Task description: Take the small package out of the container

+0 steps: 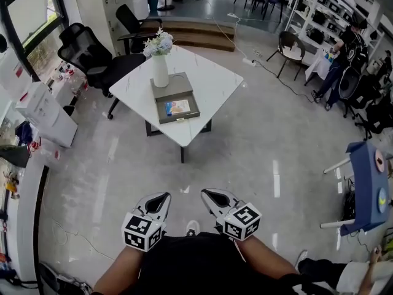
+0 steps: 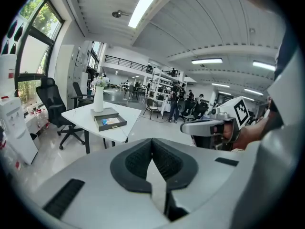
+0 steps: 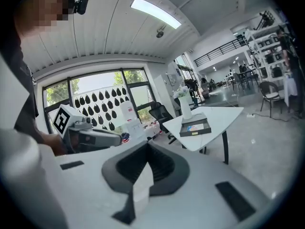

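The small blue package lies in a grey tray-like container on a white table, beside a white vase of flowers. Both grippers are low in the head view, well short of the table over bare floor. My left gripper is shut with nothing in it, and so is my right gripper. In the left gripper view the container and package are small and far beyond the shut left gripper. In the right gripper view the container lies far ahead of the shut right gripper.
Black office chairs stand at the table's far left. A white cabinet is against the left wall, and a blue stand is at the right. A person stands by shelves at the far right. Shiny floor lies between me and the table.
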`<state>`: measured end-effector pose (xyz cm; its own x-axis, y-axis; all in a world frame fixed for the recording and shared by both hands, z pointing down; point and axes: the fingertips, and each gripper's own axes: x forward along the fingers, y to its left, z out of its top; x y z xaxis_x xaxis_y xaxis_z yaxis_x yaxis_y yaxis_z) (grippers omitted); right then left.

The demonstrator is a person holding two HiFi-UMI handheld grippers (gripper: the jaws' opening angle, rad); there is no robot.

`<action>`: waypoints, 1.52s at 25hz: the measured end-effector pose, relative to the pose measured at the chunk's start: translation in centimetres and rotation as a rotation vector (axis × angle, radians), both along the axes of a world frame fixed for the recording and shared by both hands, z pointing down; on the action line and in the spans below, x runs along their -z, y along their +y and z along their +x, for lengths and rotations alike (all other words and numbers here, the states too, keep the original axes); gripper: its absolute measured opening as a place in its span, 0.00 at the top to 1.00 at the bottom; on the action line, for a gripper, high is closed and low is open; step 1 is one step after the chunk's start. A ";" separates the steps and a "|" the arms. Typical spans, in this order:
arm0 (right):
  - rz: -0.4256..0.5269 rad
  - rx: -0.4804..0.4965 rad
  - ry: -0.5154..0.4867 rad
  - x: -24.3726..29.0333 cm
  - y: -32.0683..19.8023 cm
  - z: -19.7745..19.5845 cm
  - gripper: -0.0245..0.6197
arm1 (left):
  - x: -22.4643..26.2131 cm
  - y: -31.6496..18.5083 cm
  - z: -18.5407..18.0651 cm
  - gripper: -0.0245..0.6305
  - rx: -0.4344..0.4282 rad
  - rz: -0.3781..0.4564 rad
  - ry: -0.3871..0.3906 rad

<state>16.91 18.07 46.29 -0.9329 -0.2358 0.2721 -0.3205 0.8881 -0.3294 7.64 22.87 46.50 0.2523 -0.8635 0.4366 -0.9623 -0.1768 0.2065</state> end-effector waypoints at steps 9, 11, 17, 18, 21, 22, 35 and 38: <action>-0.040 -0.006 0.008 -2.0 -3.3 0.3 0.96 | -0.8 -3.5 -0.9 0.96 0.022 -0.018 -0.008; -0.045 -0.007 0.015 -2.2 -3.8 0.2 0.96 | -1.1 -4.0 -1.1 0.96 0.023 -0.026 0.000; -0.057 -0.011 0.039 -3.1 -5.7 -1.5 0.96 | -2.5 -6.2 -2.8 0.96 0.008 -0.053 0.022; -0.057 -0.014 0.045 -3.3 -6.0 -1.7 0.96 | -2.7 -6.7 -3.0 0.96 0.002 -0.053 0.025; -0.056 -0.033 0.058 -3.7 -7.8 -2.1 0.96 | -3.1 -8.8 -3.6 0.96 -0.024 -0.053 0.026; -0.054 -0.039 0.061 -3.7 -8.5 -2.3 0.96 | -3.1 -9.6 -3.9 0.96 -0.031 -0.052 0.025; -0.027 -0.052 0.108 -2.4 -19.8 -13.5 0.96 | -2.2 -22.1 -15.2 0.96 -0.061 -0.040 0.029; -0.009 -0.071 0.094 -0.5 -22.8 -16.7 0.96 | -0.8 -25.4 -17.8 0.96 -0.087 -0.007 0.030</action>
<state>0.22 -4.71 46.82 -0.8840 -0.2980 0.3602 -0.4128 0.8592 -0.3024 -10.19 -2.56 47.28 0.3392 -0.8346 0.4340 -0.9368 -0.2576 0.2368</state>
